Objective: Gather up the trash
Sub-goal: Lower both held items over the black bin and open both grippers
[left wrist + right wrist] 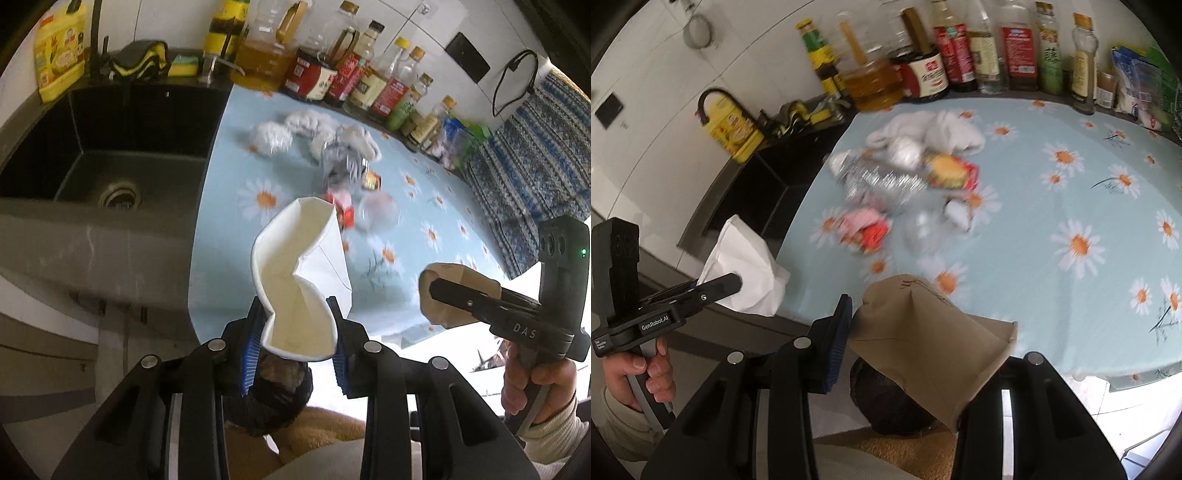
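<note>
My left gripper point(297, 325) is shut on a crushed white paper cup point(295, 273) and holds it above the counter's front edge; it also shows in the right wrist view point(744, 269). My right gripper point(916, 339) is shut on a crushed brown paper cup point(931, 336), also seen in the left wrist view point(450, 295). A blurred pile of trash lies mid-counter: white tissues point(310, 125), silver foil point(882, 181), red wrappers point(871, 229), a clear plastic cup point(380, 210). A black-lined bin point(273, 391) sits below both grippers.
A dark sink point(110, 155) lies left of the daisy-print tablecloth point(1071, 206). Several bottles point(332, 70) line the back wall. A yellow jug point(59, 51) and sponges point(184, 64) stand behind the sink. A blue patterned cloth point(532, 147) hangs at the right.
</note>
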### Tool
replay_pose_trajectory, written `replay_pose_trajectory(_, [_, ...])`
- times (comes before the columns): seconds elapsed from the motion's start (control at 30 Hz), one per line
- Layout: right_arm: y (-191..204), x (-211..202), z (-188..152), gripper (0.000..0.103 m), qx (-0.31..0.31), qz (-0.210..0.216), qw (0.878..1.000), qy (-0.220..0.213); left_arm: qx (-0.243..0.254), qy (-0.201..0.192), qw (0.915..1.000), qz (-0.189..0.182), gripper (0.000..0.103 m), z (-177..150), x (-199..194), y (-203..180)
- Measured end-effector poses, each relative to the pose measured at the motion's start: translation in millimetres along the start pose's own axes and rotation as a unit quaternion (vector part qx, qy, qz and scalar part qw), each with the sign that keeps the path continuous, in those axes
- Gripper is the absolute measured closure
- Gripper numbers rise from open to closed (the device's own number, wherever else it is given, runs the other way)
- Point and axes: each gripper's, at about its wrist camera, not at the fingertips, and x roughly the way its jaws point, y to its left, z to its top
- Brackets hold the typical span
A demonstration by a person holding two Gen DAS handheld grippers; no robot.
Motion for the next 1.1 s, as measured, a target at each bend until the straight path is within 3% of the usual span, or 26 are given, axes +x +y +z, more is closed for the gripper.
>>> replay_pose_trajectory(0.3, [32, 24, -48, 0.064, 0.005, 0.014, 0.999, 0.035, -0.006, 0.049, 0.9986, -0.017, 0.071, -47, 19, 15])
replay_pose_trajectory(0.67, [40, 69, -91, 0.063, 0.034, 0.011, 0.995, 0.095, -0.009, 0.116, 0.9930, -0.024, 0.071, -92, 63, 33])
replay_pose_trajectory(0.97, [18, 127, -117, 0.063, 0.103, 0.012, 0.983, 0.155, -0.032, 0.177, 0.9836, 0.000, 0.071, -128, 120, 59])
replay_pose_trajectory(1.1, [5, 154, -134, 0.063, 0.156, 0.018, 0.971, 0.179, -0.039, 0.196, 0.9797, 0.011, 0.071, -144, 140, 70])
